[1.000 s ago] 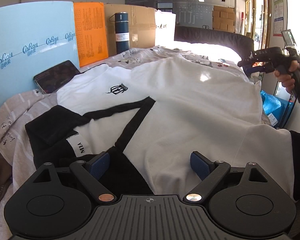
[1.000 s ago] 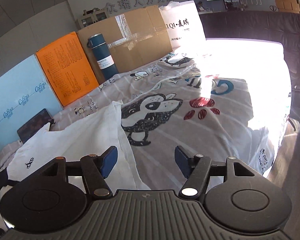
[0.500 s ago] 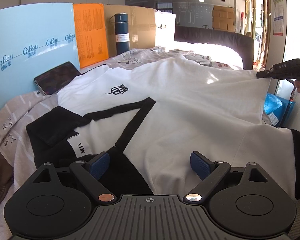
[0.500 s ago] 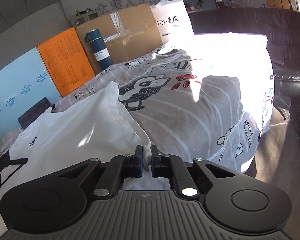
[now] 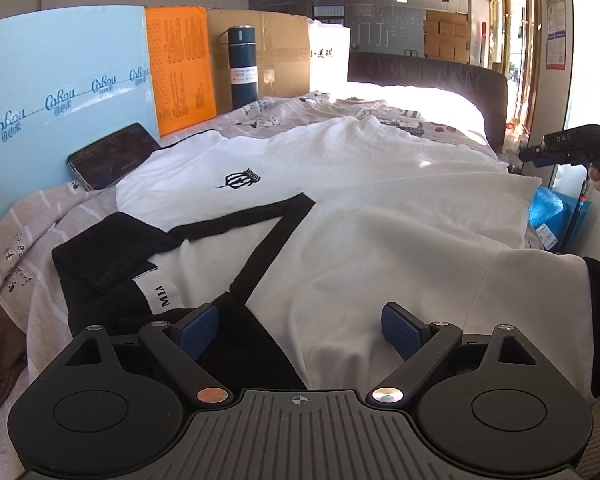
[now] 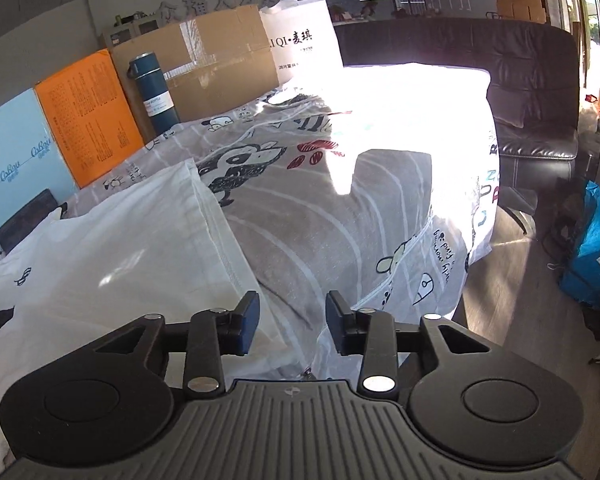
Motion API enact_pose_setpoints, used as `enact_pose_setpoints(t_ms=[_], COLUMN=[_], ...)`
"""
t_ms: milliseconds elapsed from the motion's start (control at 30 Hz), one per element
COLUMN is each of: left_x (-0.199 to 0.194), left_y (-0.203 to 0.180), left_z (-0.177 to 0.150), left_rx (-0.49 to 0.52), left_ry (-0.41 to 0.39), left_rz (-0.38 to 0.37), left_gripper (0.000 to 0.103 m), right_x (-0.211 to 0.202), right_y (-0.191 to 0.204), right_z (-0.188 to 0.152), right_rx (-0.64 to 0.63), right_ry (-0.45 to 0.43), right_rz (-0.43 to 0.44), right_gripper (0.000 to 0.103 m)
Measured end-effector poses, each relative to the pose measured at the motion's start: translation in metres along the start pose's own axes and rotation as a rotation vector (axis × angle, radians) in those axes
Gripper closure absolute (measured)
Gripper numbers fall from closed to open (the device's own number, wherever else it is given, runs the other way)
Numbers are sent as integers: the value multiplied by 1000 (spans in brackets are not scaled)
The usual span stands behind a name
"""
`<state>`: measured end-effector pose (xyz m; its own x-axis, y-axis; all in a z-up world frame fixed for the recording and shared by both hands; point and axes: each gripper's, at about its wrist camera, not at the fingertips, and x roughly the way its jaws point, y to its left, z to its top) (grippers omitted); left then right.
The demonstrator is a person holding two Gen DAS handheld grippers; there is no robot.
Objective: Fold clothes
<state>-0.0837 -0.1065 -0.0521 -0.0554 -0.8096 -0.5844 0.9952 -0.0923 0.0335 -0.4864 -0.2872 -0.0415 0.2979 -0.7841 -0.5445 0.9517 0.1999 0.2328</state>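
A white shirt [image 5: 340, 200] with black trim and a small black crest lies spread on the bed, collar end towards my left gripper [image 5: 300, 330]. That gripper hovers open over the collar and neck label, holding nothing. In the right wrist view the shirt [image 6: 120, 248] fills the left side, its hem edge running towards my right gripper [image 6: 292, 316]. The right jaws are opening; the hem corner [image 6: 274, 338] lies loose on the bedcover below them, and neither pad presses it. From the left wrist view, the right gripper [image 5: 534, 156] hangs just off the shirt's far right corner, in a person's hand.
The cartoon-print bedcover [image 6: 340, 216] drops off at the right to a wooden floor. A dark blue flask [image 5: 243, 66], a tablet [image 5: 114, 156], blue and orange boards and cardboard line the far side. A black sofa [image 6: 532, 92] and a blue bag [image 6: 596, 252] stand beyond the bed.
The right gripper closed on the shirt's hem corner and drew it outwards, then its jaws parted and the corner dropped onto the bed. The left gripper has not moved.
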Motion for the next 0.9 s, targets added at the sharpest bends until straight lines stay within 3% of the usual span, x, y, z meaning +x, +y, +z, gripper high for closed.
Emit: enact_pose_setpoints(t_ms=[67,133,367,533,700,800,900], left_x=[0,1,-1,-8,-14,-16,-23], left_y=[0,-1,-7,-11,-9,-10,-14], left_z=[0,0,-1,-4,-8,-8,-7], left_rx=[3,9,45,104,133,142,161], left_ry=[2,3,8,21,27,8,-37], left_rz=[1,5,32,39,29,26,-6], left_gripper=[11,11,10,8,8,8,8], right_x=[-5,-5,25,30,29,26,14], right_y=[0,10,83,136,161,159,151], right_z=[10,15,8,-14,-34,-48,-57], right_rx=[-4,-25,-207,-406,-591,-638,-653], right_ry=[-62,-104,-51,-18,38,93,82], right_rz=[-13,35,321,456,525,544,557], right_gripper=[59,52,40,33,30,28,27])
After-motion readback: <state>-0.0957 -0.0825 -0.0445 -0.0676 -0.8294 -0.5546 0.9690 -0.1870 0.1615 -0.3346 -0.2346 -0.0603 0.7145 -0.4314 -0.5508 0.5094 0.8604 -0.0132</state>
